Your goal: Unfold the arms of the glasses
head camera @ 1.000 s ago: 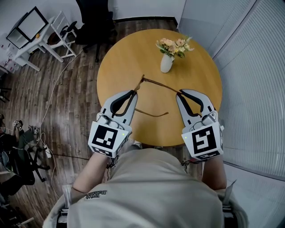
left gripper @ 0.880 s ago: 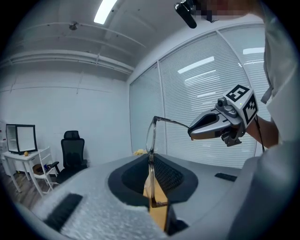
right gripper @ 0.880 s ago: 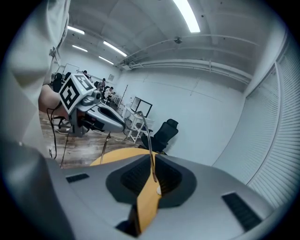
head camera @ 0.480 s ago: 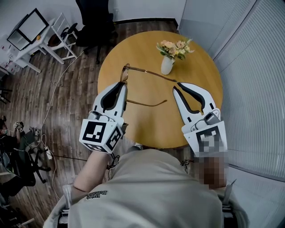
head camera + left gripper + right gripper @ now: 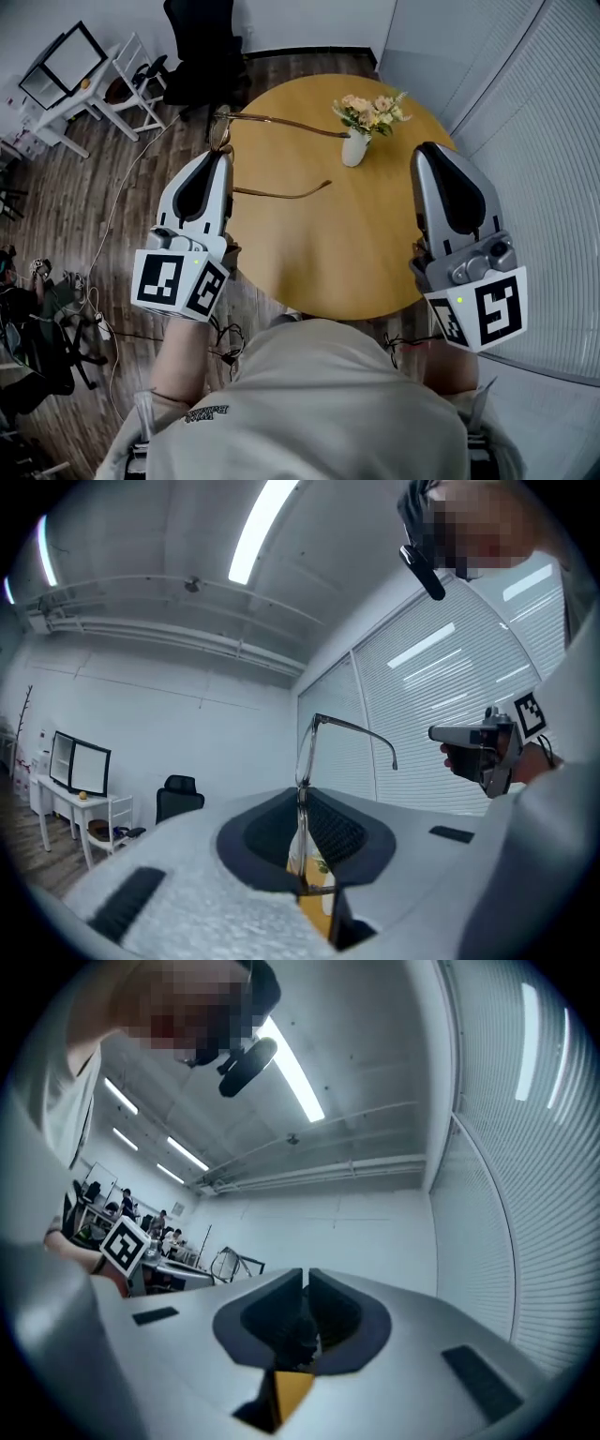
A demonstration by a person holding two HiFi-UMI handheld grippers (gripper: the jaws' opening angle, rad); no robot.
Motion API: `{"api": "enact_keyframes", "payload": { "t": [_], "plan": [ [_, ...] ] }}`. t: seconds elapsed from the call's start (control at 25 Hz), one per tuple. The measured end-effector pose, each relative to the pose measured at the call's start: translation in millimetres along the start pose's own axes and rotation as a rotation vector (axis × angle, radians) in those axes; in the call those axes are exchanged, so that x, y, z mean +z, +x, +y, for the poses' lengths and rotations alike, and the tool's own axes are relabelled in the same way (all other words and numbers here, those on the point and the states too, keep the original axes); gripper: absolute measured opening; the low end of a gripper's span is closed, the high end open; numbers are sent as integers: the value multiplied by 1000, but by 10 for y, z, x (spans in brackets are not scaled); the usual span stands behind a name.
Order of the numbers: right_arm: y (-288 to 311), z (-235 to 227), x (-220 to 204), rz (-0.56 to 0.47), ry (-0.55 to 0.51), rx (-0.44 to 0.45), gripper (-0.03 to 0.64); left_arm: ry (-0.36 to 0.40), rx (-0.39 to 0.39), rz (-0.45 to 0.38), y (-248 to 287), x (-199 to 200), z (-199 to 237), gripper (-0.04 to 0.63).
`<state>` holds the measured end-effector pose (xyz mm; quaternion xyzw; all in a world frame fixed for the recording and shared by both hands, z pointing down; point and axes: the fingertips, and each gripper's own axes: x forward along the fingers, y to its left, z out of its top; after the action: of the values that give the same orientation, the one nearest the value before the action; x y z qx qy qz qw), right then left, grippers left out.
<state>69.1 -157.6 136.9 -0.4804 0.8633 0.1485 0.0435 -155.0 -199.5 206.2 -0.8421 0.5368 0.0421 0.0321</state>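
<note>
The glasses (image 5: 281, 122) are thin-framed and hang in the air over the far left part of the round wooden table (image 5: 375, 262). My left gripper (image 5: 223, 155) is shut on their front frame. One arm reaches right toward the vase, and the other arm (image 5: 281, 194) sticks out lower down. In the left gripper view the frame stands upright between the jaws (image 5: 302, 794), and an arm (image 5: 356, 728) curves off to the right. My right gripper (image 5: 428, 148) is raised at the right, well away from the glasses. Its jaws (image 5: 307, 1279) are shut with nothing between them.
A white vase of flowers (image 5: 354, 145) stands on the far side of the table, close under the end of the upper arm. A black office chair (image 5: 202, 42) and a white desk (image 5: 66, 75) stand beyond on the wooden floor. Slatted blinds (image 5: 534, 169) line the right.
Both grippers have risen. The left one carried the glasses up and to the left. The right one, earlier at the end of the upper arm, has come away to the right.
</note>
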Motion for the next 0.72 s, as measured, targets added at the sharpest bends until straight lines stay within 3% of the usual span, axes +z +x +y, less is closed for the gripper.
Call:
{"api": "enact_keyframes", "payload": {
  "t": [0.28,0.72],
  "plan": [
    [-72,-86,83,-8,45,-21,38,-31,14,-49,-184,230,109,44],
    [-104,-60,-577,115,69,-41,38,-71,29,43,-292,-210,121,44]
  ]
}}
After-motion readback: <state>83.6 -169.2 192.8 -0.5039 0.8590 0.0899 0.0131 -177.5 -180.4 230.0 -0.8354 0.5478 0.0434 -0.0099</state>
